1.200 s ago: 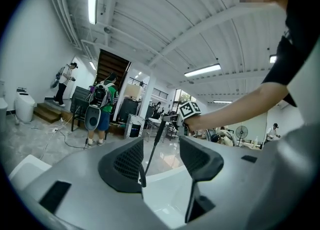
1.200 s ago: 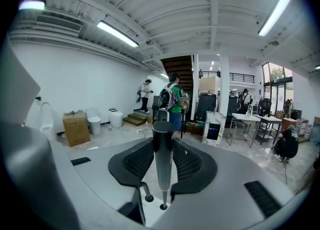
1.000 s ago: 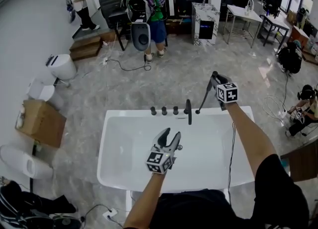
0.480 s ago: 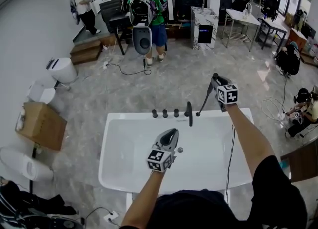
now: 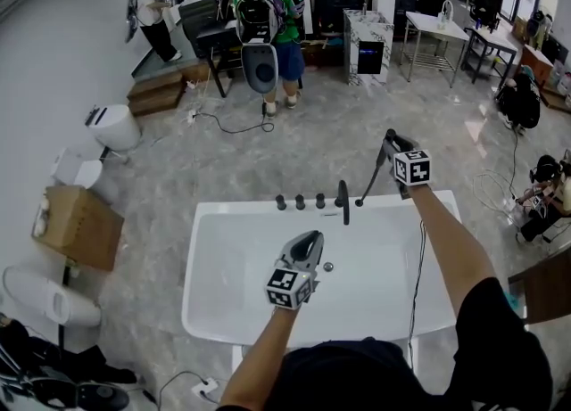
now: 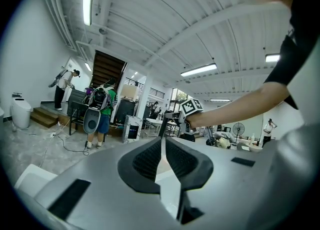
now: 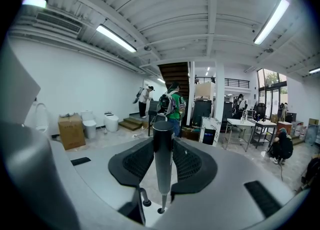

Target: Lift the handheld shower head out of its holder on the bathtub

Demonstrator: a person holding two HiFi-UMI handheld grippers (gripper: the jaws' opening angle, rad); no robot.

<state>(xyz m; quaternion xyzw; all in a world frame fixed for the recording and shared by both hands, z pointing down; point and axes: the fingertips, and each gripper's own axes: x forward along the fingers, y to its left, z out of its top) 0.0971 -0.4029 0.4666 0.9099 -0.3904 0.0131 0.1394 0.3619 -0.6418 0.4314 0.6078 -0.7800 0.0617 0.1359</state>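
The dark, slender shower head (image 5: pixel 373 173) slants up from the far rim of the white bathtub (image 5: pixel 214 311). My right gripper (image 5: pixel 389 142) is shut on its upper end. In the right gripper view the wand (image 7: pixel 162 174) stands between the pads, and its thin lower end reaches a small fitting (image 7: pixel 161 210) on the rim. Whether it still sits in that holder I cannot tell. My left gripper (image 5: pixel 308 240) hovers over the tub's basin, shut on nothing. In the left gripper view its pads meet (image 6: pixel 162 156), and the right gripper (image 6: pixel 175 116) shows beyond them.
A black faucet spout (image 5: pixel 343 200) and three knobs (image 5: pixel 300 201) line the tub's far rim, left of the shower head. A drain (image 5: pixel 328 267) lies in the basin. Toilets (image 5: pixel 111 124) and a cardboard box (image 5: pixel 80 226) stand at left. People (image 5: pixel 268 26) stand at the back.
My left gripper's jaws, open a second ago, have shut on nothing. Both grippers have drifted slightly. The right one keeps its hold on the shower head.
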